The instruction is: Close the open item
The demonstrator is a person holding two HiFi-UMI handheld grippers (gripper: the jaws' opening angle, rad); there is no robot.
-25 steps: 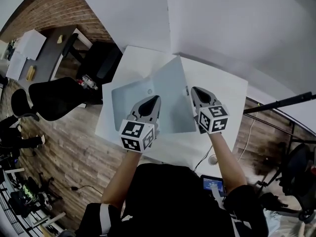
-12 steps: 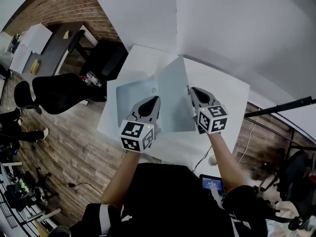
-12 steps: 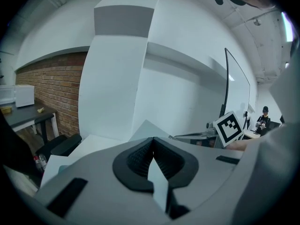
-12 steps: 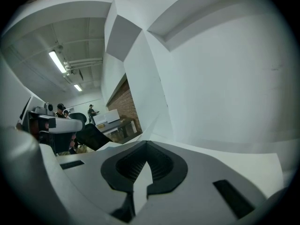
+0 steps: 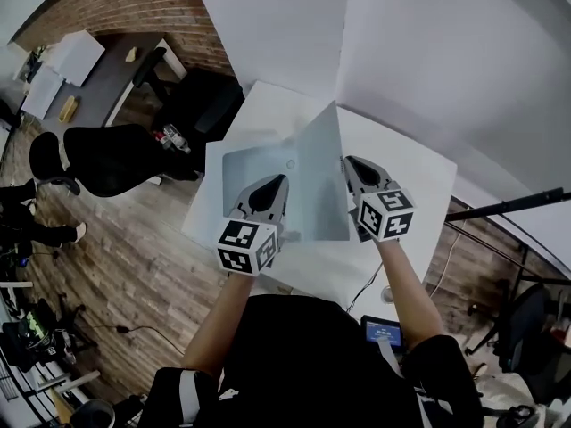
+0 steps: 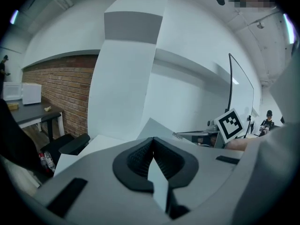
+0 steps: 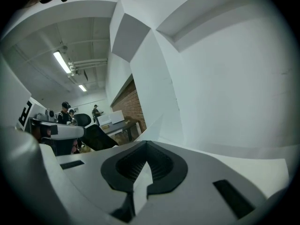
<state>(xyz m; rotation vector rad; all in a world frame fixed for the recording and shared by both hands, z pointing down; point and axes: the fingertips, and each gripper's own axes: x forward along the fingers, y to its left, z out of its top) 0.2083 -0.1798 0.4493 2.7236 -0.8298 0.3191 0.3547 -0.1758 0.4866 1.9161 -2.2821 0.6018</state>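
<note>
A thin grey laptop [image 5: 259,166] stands open on the white table [image 5: 410,185]. One panel lies flat at the left and carries a small round mark; the other panel [image 5: 323,181] rises at an angle on the right. My left gripper [image 5: 281,179] hovers over the flat panel near the fold, jaws shut on nothing. My right gripper [image 5: 349,161] hangs just right of the raised panel, also shut and empty. In the left gripper view the left gripper [image 6: 153,142] points past the panel's edge [image 6: 157,124]. The right gripper [image 7: 146,146] faces the white wall.
Two black office chairs [image 5: 116,157] [image 5: 203,105] stand left of the table on the wooden floor. A dark desk [image 5: 100,77] is at the far left. White walls rise just behind the table. A small screen [image 5: 384,331] and a cable lie at the near right.
The head view has drifted a little, so the table and laptop sit slightly further right. Both grippers hold the same places relative to the laptop, still shut.
</note>
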